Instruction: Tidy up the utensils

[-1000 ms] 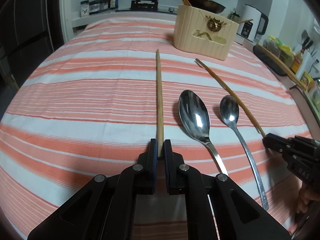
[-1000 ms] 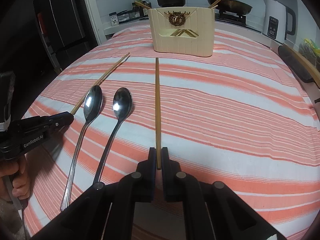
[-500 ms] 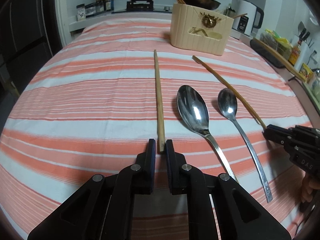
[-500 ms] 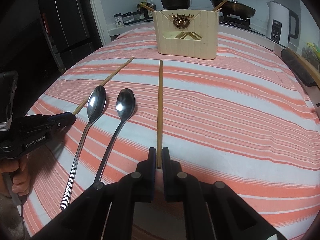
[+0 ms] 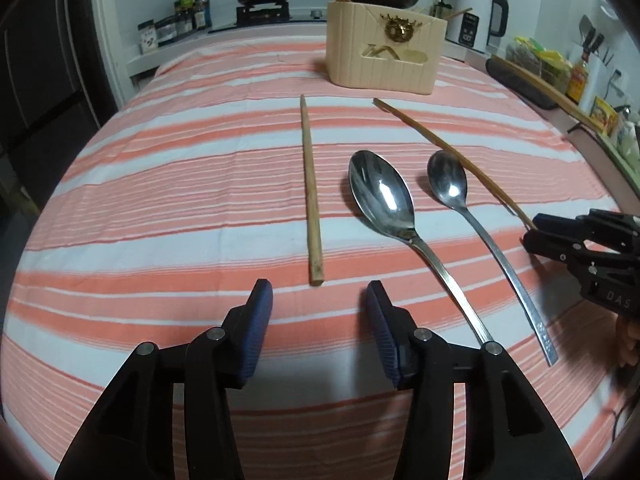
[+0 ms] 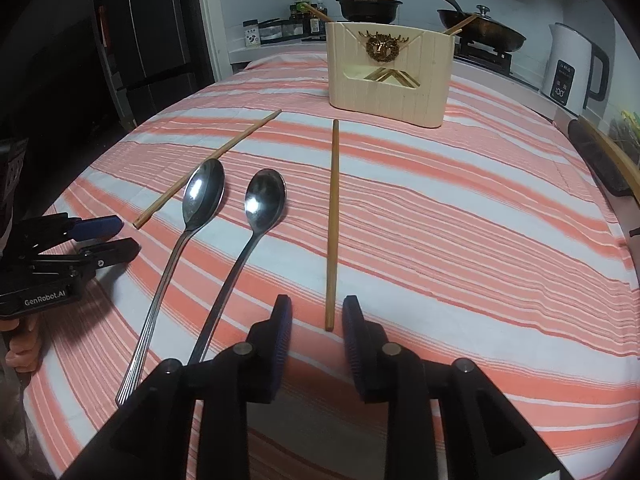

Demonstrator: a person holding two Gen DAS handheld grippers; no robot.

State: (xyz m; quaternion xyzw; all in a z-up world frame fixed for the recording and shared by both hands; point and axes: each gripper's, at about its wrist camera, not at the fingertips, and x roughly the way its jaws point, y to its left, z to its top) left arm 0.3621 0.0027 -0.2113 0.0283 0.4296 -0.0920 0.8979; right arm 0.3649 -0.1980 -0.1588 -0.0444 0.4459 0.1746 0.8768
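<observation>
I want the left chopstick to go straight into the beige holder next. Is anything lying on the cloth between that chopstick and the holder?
Nothing visible does. The left chopstick points toward the beige holder with only bare striped cloth between its far tip and the holder's base. The big spoon lies off to its right, clear of that line.

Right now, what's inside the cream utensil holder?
The utensil holder has crossed chopsticks visible through its front cutout, with tips poking above the rim on both sides. Its walls hide anything else inside.
</observation>
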